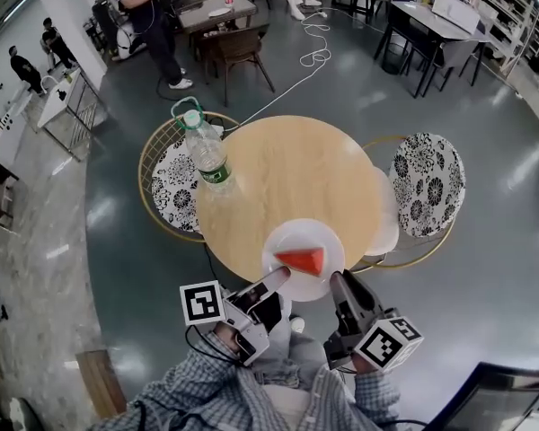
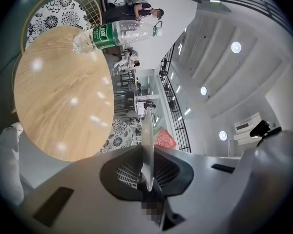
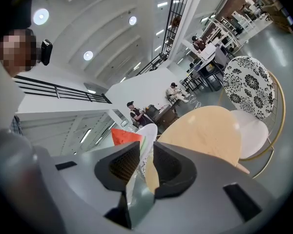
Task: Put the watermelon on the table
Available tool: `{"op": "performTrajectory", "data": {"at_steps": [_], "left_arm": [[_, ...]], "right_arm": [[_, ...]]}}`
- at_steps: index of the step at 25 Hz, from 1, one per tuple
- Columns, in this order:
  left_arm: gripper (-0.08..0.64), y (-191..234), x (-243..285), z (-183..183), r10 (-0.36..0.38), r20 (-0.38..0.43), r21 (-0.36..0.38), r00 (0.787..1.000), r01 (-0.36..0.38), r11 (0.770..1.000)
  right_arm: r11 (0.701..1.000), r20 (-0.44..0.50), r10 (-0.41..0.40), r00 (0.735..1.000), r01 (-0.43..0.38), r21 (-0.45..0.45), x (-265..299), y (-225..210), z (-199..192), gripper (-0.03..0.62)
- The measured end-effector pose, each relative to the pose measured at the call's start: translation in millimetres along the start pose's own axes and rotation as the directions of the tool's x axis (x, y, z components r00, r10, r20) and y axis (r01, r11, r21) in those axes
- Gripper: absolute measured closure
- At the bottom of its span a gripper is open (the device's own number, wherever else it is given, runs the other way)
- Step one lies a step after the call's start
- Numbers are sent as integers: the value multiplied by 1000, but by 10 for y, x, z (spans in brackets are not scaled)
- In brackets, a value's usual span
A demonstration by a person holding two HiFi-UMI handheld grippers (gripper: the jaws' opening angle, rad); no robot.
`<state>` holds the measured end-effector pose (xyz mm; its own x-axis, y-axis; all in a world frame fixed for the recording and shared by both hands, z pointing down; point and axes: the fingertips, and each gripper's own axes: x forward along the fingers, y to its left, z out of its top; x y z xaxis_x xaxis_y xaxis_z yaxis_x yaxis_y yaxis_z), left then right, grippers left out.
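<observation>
Gleaming wooden table (image 1: 296, 173), grey floor (image 1: 494, 277)

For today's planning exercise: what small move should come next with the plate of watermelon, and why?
Probably ease the plate forward over the table. In the head view it overhangs the near edge, with the left tool and right tool gripping its rim and the watermelon on top.

Bench (image 1: 296, 182): round, pale wood-grain top. On it: one clear plastic water bottle (image 1: 207, 153) with a green label, upright near the far-left edge. White plate (image 1: 305, 233) overlaps the near edge; whether it rests on the top cannot be told.
</observation>
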<state>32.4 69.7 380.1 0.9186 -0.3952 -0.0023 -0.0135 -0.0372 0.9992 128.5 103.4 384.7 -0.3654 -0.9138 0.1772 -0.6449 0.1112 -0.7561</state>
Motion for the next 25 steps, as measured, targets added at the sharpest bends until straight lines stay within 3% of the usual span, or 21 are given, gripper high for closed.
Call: {"op": "performTrajectory", "data": {"at_steps": [10,25], "left_arm": [[532,134,269,346,9,21,3,1000,-9,1000],[532,381,850,1297,33,95,-4,995,-33,999]], "right_arm": [[1000,-21,-11,1000,11,-12,384,-208,200,502],[999,-102,-32,994,27,-46,1442,-610,643,502]]}}
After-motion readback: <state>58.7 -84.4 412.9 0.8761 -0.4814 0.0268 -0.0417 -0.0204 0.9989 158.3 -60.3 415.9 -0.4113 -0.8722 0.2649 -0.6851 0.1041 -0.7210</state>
